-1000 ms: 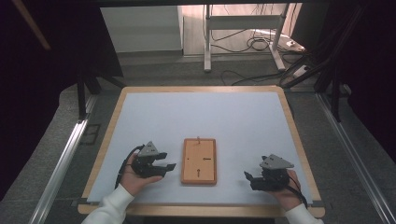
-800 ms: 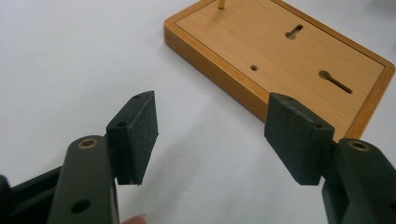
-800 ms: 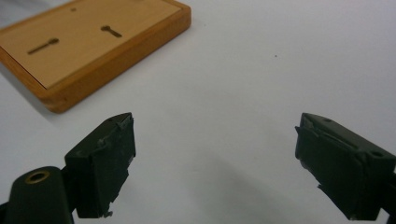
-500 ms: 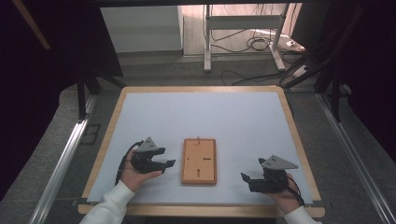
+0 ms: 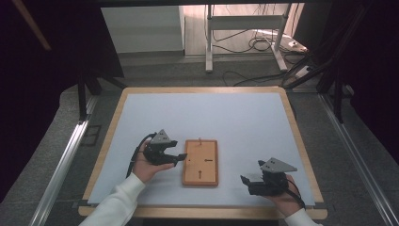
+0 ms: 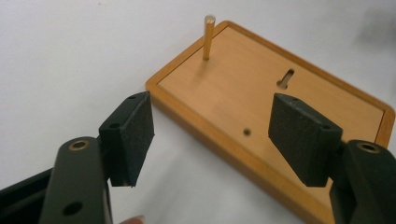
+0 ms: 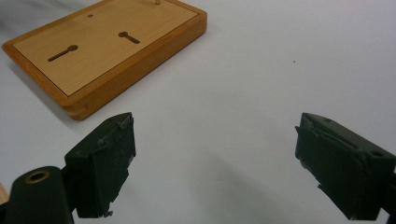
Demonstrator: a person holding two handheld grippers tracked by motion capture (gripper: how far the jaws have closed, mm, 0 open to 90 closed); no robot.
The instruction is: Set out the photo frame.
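Observation:
A flat wooden board (image 5: 201, 162) with keyhole slots lies on the white table (image 5: 211, 113), near the front middle. A thin brass peg (image 6: 208, 37) stands upright at the board's far end. My left gripper (image 5: 181, 157) is open at the board's left edge; in the left gripper view its jaws (image 6: 212, 135) straddle that edge with nothing gripped. My right gripper (image 5: 244, 181) rests open near the front right, apart from the board. In the right gripper view the board (image 7: 107, 46) lies ahead to the left of the open right gripper (image 7: 215, 163).
A wooden rim (image 5: 301, 141) frames the table. Behind the table, a metal stand (image 5: 244, 28) and loose cables (image 5: 259, 44) sit on the floor. Bare white surface stretches across the back half and between the board and my right gripper.
My left gripper has shifted forward and right, closer to the board's left edge. The right gripper has drifted slightly toward the front edge. The board has not moved.

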